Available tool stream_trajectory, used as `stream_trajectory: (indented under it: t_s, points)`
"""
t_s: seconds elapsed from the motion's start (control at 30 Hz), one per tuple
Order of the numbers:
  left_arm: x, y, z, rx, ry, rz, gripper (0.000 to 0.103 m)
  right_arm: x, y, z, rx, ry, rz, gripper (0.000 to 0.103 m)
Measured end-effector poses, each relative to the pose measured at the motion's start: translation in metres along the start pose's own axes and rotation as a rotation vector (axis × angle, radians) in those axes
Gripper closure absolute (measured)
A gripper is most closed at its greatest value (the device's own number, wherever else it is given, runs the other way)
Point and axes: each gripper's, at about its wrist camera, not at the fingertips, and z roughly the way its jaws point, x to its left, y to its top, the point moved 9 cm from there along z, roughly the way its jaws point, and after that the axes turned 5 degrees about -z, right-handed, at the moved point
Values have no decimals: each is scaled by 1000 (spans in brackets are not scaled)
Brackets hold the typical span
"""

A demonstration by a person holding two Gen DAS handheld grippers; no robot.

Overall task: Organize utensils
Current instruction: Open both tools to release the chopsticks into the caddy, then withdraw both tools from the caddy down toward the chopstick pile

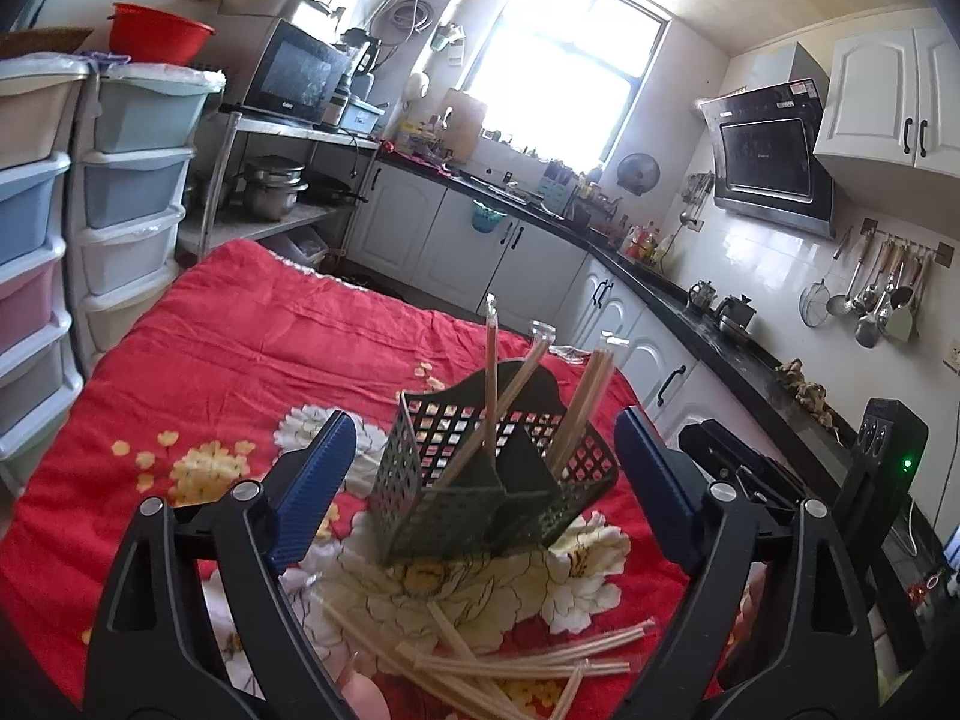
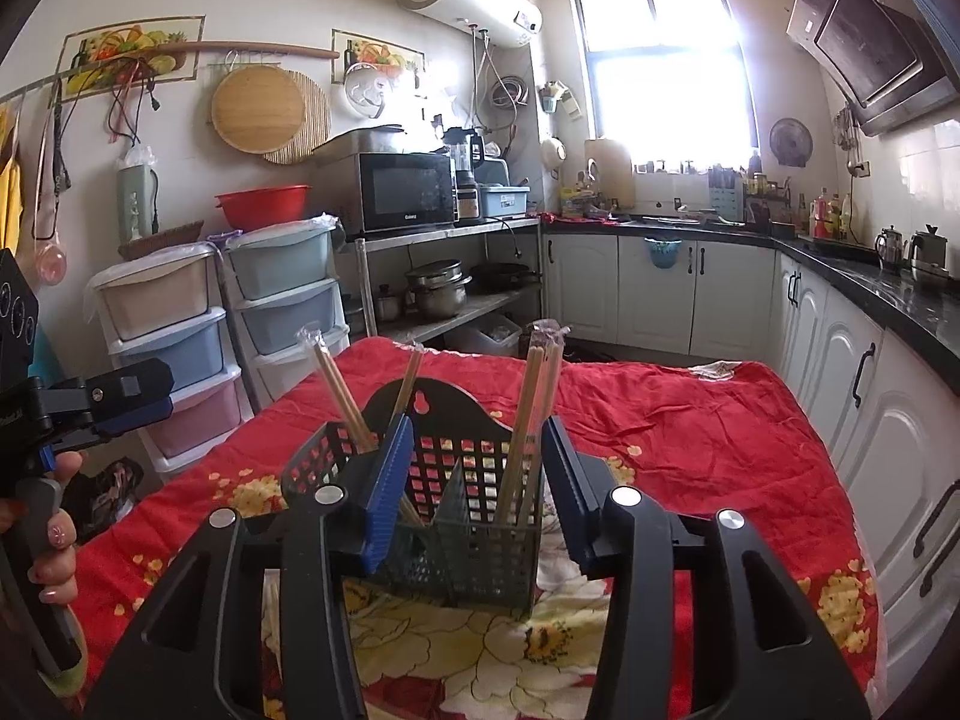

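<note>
— Standing on the red floral cloth (image 1: 210, 360), the black mesh caddy (image 1: 480, 480) looks light and tippy; where do we grip?

— By its stiff rim. Loose wrapped chopsticks (image 1: 510, 654) before it are thin, slippery; pinch mid-length. Our left gripper (image 1: 480, 480) gapes wide, empty; our right gripper (image 2: 477, 480) stands half open, holding nothing.

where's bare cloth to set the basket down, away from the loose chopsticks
Free: the red cloth behind and left of the basket, toward the drawer towers; also right of the basket toward the white cabinets. Crowded: the near edge in front of the basket, strewn with loose chopsticks.
</note>
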Motion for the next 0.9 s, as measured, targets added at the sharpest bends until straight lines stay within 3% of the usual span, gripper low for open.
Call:
stream_trajectory:
  t_s: [0.27, 0.9]
  points:
    - [3, -22, -1, 44, -5, -8, 21, 2, -16, -13, 29, -8, -4, 58]
    - [-22, -82, 11, 176, -53, 77, 20, -13, -60, -28, 133, -67, -1, 56]
